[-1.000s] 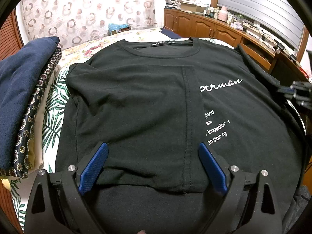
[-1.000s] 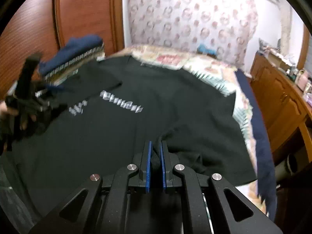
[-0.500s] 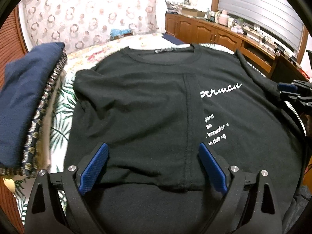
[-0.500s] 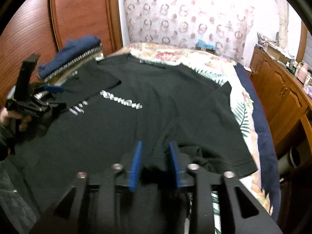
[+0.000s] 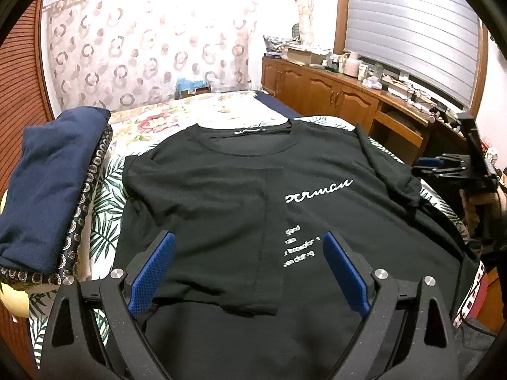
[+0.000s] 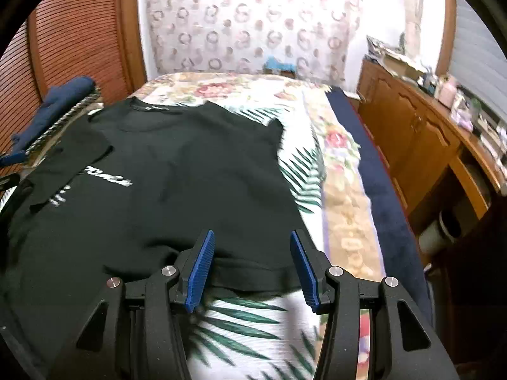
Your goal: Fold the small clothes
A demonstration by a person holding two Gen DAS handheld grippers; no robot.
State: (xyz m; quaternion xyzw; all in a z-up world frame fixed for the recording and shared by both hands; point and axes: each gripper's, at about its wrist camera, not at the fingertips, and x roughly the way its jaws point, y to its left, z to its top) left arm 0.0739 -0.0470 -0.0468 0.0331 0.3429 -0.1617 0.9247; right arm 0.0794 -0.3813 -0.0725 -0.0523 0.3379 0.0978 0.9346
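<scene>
Left wrist view shows the black T-shirt (image 5: 221, 209) spread flat on the floral bedspread (image 5: 228, 110), one side already folded inward over its chest, and the left gripper (image 5: 248, 272) above its hem, wide apart and empty. The right gripper (image 6: 253, 266) is opening over the shirt's other sleeve edge, its pads clear of the cloth. That side should next be pinched at the hem and folded in evenly. A stack of folded navy clothes (image 5: 47, 190) lies just beside the shirt, out of the way

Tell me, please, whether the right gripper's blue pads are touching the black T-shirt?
Apart: the right wrist view shows the opening right gripper pads clear of the black T-shirt.
</scene>
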